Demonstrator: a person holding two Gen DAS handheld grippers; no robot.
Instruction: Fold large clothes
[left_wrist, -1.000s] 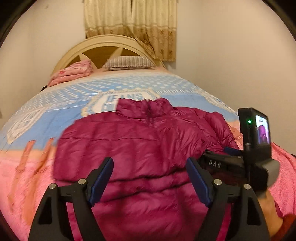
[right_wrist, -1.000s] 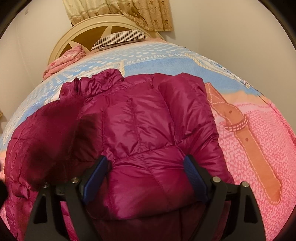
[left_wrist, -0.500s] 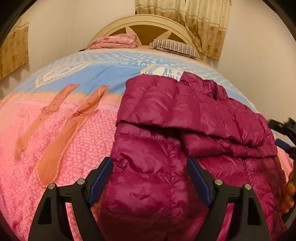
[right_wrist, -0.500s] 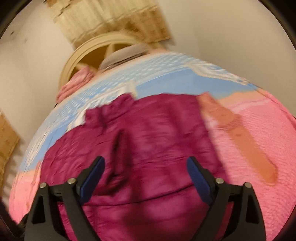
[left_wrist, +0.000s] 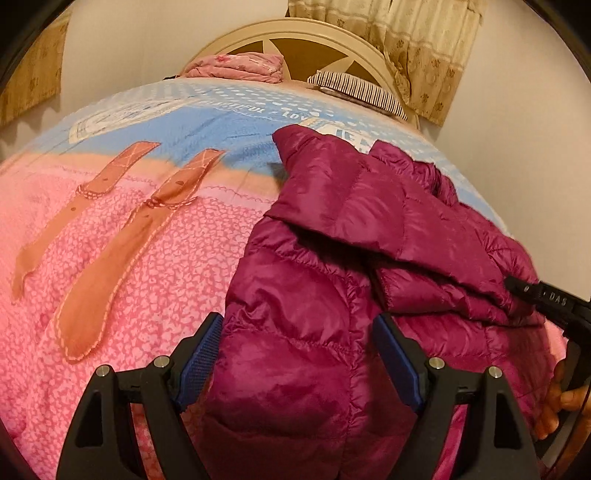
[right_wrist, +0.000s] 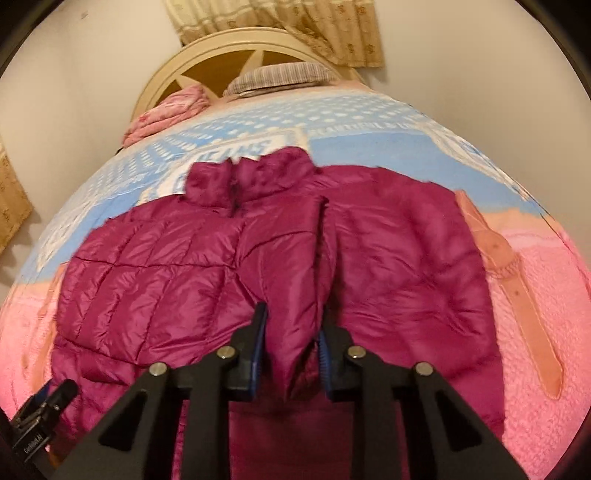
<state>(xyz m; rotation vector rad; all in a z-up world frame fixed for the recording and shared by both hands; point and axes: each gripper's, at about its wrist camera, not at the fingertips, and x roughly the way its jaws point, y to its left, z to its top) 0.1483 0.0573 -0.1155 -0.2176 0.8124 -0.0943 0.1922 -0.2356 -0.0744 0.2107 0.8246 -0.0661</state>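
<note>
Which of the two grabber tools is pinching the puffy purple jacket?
The right tool. Its blue pads have just closed on a fold of the quilted magenta down jacket. The left tool stands wide open, its pads merely either side of the hem.

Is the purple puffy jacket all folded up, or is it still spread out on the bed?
Partly folded. The jacket lies mostly spread on the bed, with a sleeve folded across it.

Bare bedspread (left_wrist: 122, 258) left of the jacket (left_wrist: 314, 295) lies open; pillow (left_wrist: 362, 92) far off.
</note>
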